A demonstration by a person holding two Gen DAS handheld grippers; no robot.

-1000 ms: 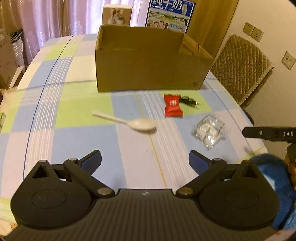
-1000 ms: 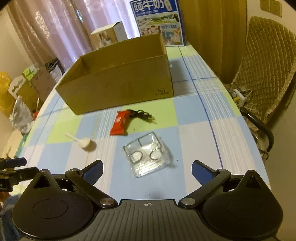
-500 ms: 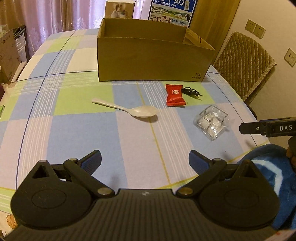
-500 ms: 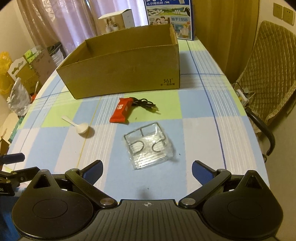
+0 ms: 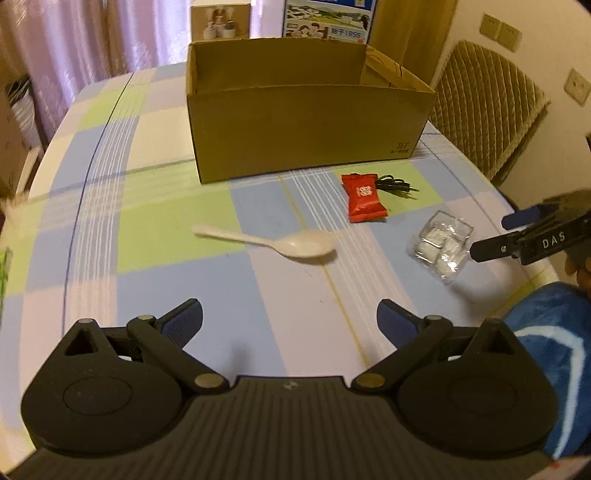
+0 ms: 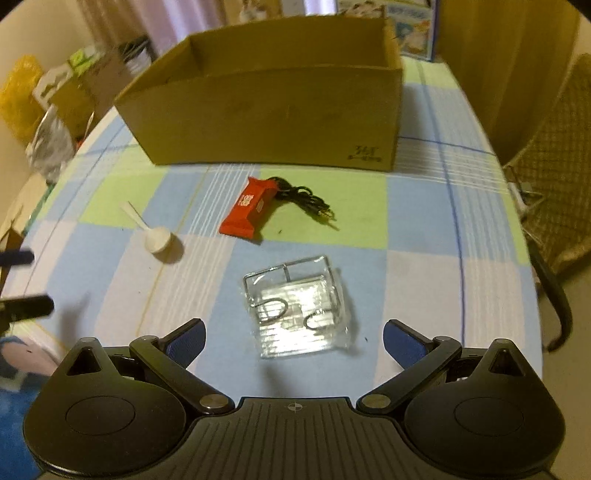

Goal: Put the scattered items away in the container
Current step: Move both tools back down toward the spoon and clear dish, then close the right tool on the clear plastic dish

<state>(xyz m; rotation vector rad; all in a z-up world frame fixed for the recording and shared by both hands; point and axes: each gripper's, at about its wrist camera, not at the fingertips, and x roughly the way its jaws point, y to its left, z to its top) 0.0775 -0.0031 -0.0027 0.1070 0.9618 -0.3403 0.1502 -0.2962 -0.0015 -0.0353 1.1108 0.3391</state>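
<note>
An open cardboard box stands on the checked tablecloth. In front of it lie a white plastic spoon, a red snack packet, a coiled black cable and a clear plastic packet. My left gripper is open and empty, short of the spoon. My right gripper is open and empty, its fingers either side of the clear packet's near end; it also shows in the left wrist view.
A quilted chair stands off the table's right side. A milk carton box and a small box stand behind the cardboard box. Bags and boxes sit on the floor to the left.
Both grippers moved forward and lower toward the table. The right gripper closed in on the clear packet. No item has moved.
</note>
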